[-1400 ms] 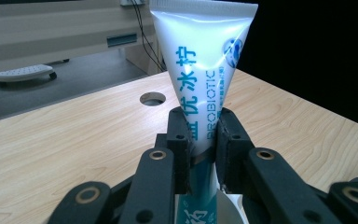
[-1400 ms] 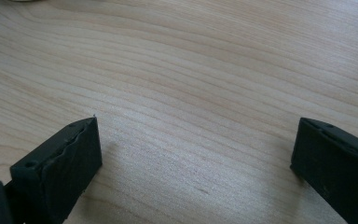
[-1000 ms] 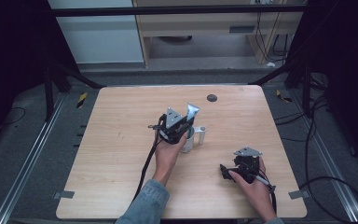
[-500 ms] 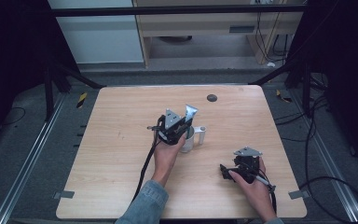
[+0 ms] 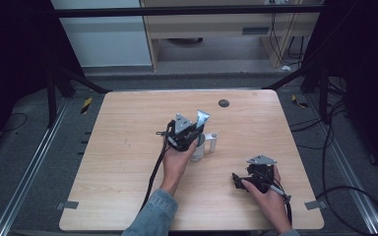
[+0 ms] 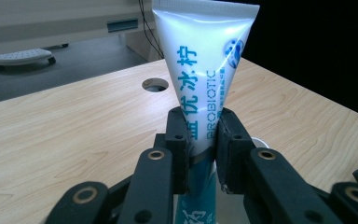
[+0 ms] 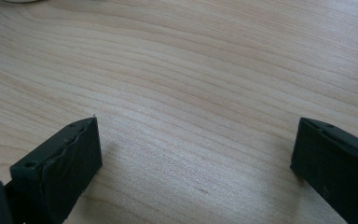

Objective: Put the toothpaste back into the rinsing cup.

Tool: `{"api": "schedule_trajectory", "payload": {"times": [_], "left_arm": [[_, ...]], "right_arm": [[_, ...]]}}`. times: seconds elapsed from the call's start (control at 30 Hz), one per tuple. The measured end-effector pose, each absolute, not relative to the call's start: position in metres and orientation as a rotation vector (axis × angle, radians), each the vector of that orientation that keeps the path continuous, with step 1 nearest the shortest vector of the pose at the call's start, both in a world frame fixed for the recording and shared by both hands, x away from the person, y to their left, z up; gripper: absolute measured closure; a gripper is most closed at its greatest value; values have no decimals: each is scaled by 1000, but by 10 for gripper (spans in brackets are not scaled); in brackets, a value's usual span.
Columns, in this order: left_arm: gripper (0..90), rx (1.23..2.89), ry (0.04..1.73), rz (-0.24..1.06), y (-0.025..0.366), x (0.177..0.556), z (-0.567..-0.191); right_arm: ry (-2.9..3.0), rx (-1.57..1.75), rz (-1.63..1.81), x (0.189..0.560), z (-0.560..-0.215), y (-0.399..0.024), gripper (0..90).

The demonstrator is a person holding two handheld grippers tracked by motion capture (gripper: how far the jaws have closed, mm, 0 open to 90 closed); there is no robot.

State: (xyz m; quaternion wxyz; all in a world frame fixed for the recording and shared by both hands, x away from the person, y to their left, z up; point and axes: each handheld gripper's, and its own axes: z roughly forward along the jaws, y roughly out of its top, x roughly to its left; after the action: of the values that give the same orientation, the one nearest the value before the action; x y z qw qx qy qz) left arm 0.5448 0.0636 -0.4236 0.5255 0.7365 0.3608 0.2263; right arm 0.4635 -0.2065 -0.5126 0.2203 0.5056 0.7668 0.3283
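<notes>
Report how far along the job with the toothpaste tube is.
Done: the left gripper is shut on the toothpaste tube, held upright, crimped end up. In hand: the tube's lower end sits at the cup; seating is hidden. Left: letting go. The right gripper rests open over bare table.

Dim room, soft shadows (tube glare)

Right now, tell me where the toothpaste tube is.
The toothpaste tube stands upright, clamped in the left gripper, near the table's middle in the high view, its lower end over a cup.
</notes>
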Motion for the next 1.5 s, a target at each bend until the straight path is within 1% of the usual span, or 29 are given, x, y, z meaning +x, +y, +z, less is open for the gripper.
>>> {"api": "schedule_trajectory", "payload": {"times": [0.3, 0.67, 0.93, 1.03, 1.07, 1.1, 1.27, 1.43, 1.5], "left_arm": [[753, 1766, 869, 518, 65, 548, -422], [712, 1776, 870, 507, 64, 548, -423], [639, 1789, 870, 519, 64, 548, -423], [595, 1794, 872, 527, 64, 548, -423], [595, 1799, 872, 532, 65, 548, -424], [567, 1801, 872, 537, 65, 548, -424], [484, 1811, 875, 555, 65, 547, -423], [461, 1822, 871, 562, 66, 546, -422], [428, 1820, 877, 568, 68, 545, -421]], "right_arm": [[2120, 1398, 908, 463, -513, -206, 17], [2121, 1397, 908, 463, -513, -207, 17], [2120, 1398, 908, 464, -513, -206, 17], [2120, 1398, 908, 463, -513, -207, 17], [2120, 1398, 908, 463, -513, -207, 17], [2120, 1398, 908, 463, -513, -206, 17], [2120, 1400, 909, 463, -513, -206, 17], [2121, 1399, 908, 463, -513, -206, 17], [2120, 1399, 908, 463, -513, -206, 17]]}}
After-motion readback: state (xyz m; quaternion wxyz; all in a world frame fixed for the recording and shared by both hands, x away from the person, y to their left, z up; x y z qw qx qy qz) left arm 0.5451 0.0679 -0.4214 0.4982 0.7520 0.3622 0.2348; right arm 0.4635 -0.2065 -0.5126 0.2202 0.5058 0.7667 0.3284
